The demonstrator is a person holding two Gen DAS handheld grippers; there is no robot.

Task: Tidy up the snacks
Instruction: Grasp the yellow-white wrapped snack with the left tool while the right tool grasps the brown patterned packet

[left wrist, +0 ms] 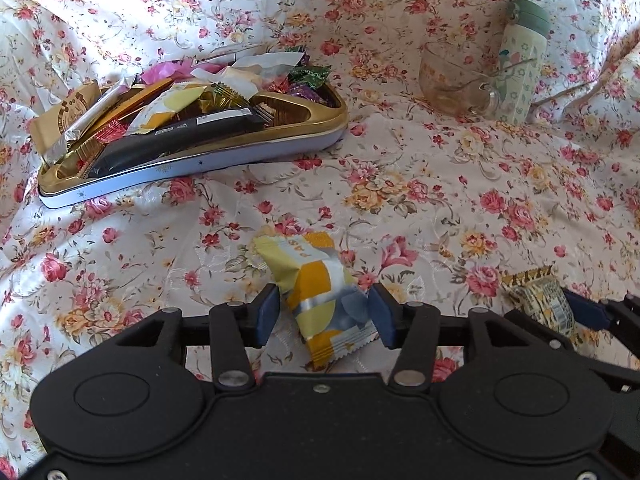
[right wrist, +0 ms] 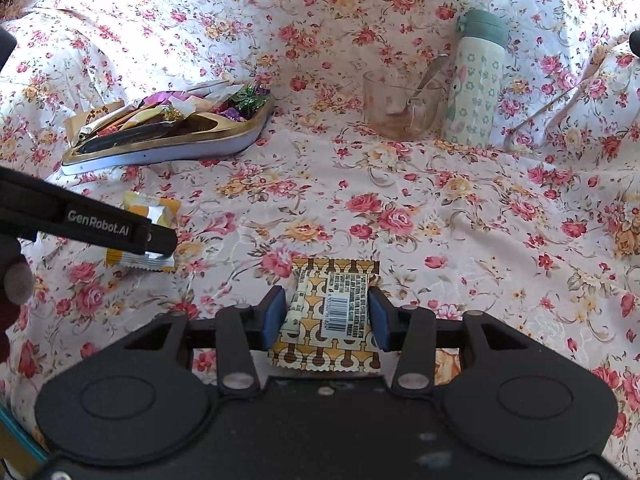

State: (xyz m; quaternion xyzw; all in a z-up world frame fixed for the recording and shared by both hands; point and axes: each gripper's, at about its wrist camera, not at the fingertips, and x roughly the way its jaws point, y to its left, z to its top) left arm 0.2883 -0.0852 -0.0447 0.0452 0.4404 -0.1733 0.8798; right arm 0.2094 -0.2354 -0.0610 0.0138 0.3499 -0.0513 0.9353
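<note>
A gold-rimmed tray (left wrist: 320,120) heaped with wrapped snacks sits at the back left on the flowered cloth; it also shows in the right wrist view (right wrist: 240,130). My left gripper (left wrist: 324,314) straddles a yellow, orange and silver snack packet (left wrist: 316,292) lying on the cloth; the pads are close to its sides. My right gripper (right wrist: 328,318) straddles a brown-and-cream patterned packet (right wrist: 328,312), barcode up, with the pads at its sides. That packet also shows in the left wrist view (left wrist: 540,300). The left gripper (right wrist: 156,240) shows over the yellow packet (right wrist: 150,212).
A glass cup (right wrist: 400,108) with a spoon and a pale green flask (right wrist: 474,80) stand at the back right. The flowered cloth (right wrist: 440,220) is wrinkled and rises at the back and sides.
</note>
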